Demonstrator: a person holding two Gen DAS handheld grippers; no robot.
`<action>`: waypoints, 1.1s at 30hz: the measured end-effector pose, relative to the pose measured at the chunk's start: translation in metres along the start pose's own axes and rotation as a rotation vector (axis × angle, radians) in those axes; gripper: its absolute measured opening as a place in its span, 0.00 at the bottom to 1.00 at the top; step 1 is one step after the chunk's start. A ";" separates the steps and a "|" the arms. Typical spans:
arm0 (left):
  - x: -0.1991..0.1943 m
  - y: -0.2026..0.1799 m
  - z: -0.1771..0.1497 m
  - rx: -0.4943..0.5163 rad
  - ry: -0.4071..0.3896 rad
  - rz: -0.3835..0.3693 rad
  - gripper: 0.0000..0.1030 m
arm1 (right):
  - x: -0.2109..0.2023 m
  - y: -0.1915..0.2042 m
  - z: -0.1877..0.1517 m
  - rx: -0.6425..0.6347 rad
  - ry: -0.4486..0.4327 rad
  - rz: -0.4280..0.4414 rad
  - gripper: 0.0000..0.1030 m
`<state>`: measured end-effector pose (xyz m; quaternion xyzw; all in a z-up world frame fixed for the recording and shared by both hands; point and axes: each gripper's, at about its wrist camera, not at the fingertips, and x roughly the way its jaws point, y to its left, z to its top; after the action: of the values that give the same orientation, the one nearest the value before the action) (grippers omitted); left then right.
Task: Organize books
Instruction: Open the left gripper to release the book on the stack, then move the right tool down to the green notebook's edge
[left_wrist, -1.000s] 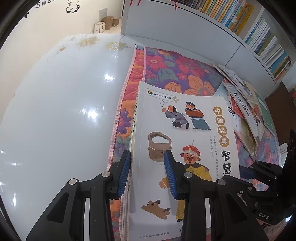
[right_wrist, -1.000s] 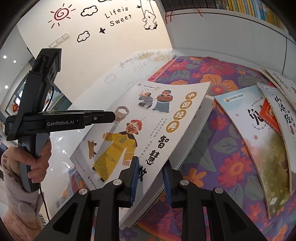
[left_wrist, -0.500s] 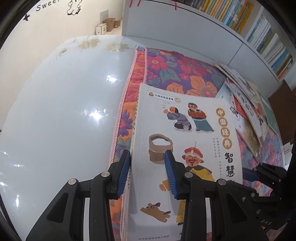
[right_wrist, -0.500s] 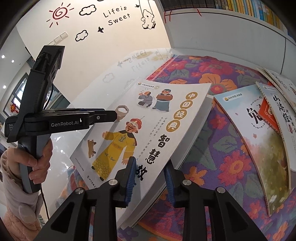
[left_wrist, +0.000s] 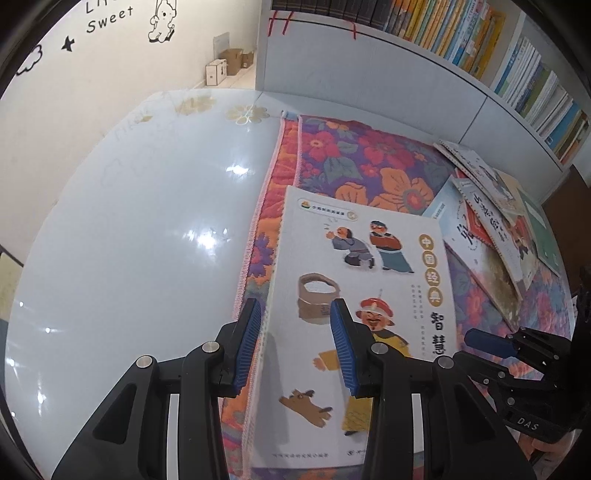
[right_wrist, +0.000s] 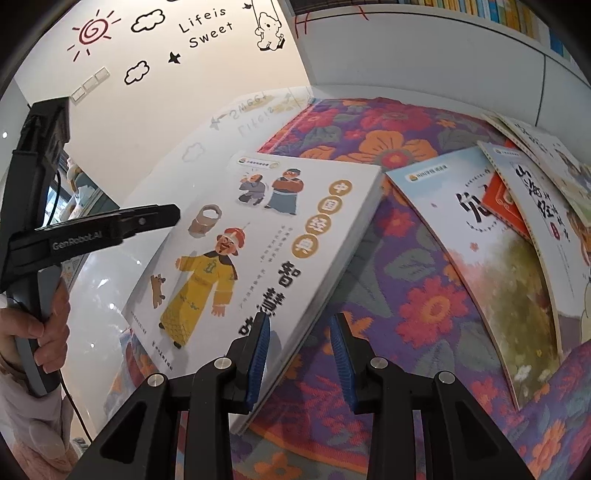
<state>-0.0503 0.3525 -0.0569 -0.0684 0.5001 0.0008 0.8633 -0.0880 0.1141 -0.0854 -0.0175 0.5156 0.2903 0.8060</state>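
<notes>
— Books: where's the white picture book (left_wrist: 362, 295)?
— On the floral cloth (left_wrist: 354, 166), by its left edge, beside the glossy white table (left_wrist: 129, 240); other books (right_wrist: 517, 229) overlap at the right.
— Left gripper (left_wrist: 295, 347)?
— Spread, straddling its left edge, not pressing.
— Right gripper (right_wrist: 301, 354)?
— Jaws opening around the near right edge, no pinch.

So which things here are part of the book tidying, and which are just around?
Part of the job:
- cartoon-cover book, with left gripper and right gripper jaws opening around its edges
- loose books
- bookshelf

Just around:
- floral cloth
- white table
- cardboard boxes
</notes>
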 end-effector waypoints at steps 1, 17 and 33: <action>-0.002 -0.003 0.000 0.001 -0.001 0.002 0.36 | -0.003 -0.002 -0.001 0.005 -0.003 0.008 0.32; -0.044 -0.129 0.011 0.134 -0.083 -0.054 0.36 | -0.101 -0.069 -0.019 0.072 -0.128 -0.016 0.32; 0.012 -0.370 0.024 0.275 -0.115 -0.190 0.36 | -0.224 -0.273 -0.077 0.317 -0.317 -0.052 0.32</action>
<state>0.0022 -0.0123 -0.0117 0.0033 0.4366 -0.1452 0.8879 -0.0857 -0.2385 -0.0069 0.1419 0.4211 0.1840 0.8768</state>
